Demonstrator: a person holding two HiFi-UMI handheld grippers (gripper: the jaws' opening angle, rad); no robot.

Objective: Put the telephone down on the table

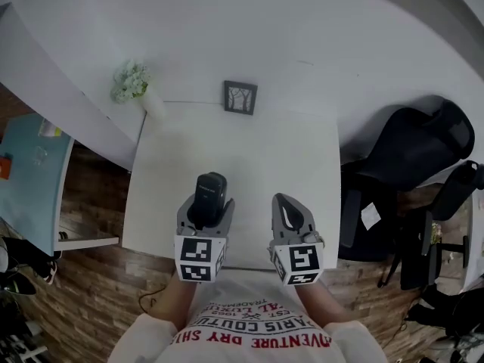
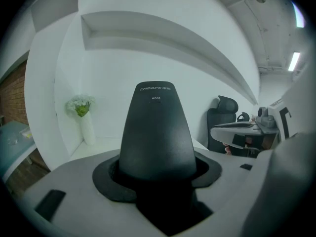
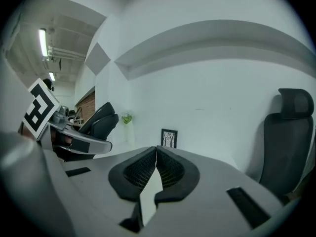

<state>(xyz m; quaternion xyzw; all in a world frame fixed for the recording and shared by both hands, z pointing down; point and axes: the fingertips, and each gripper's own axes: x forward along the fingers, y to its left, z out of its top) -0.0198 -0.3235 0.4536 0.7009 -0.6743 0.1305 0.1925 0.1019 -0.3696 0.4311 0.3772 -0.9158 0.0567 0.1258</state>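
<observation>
1. Head view: left gripper clamps a black telephone, jaws spread wide around its body. The telephone sits over the near part of the white table; whether it touches the table can't be told. Right gripper is just to its right, jaws together, empty. Picture frame stands at the far edge, flower vase far left, office chair to the right.
2. Left gripper view: the telephone fills the gap between the pads and points to the far wall.
3. Right gripper view: pads meet with nothing between them; the frame is straight ahead.
</observation>
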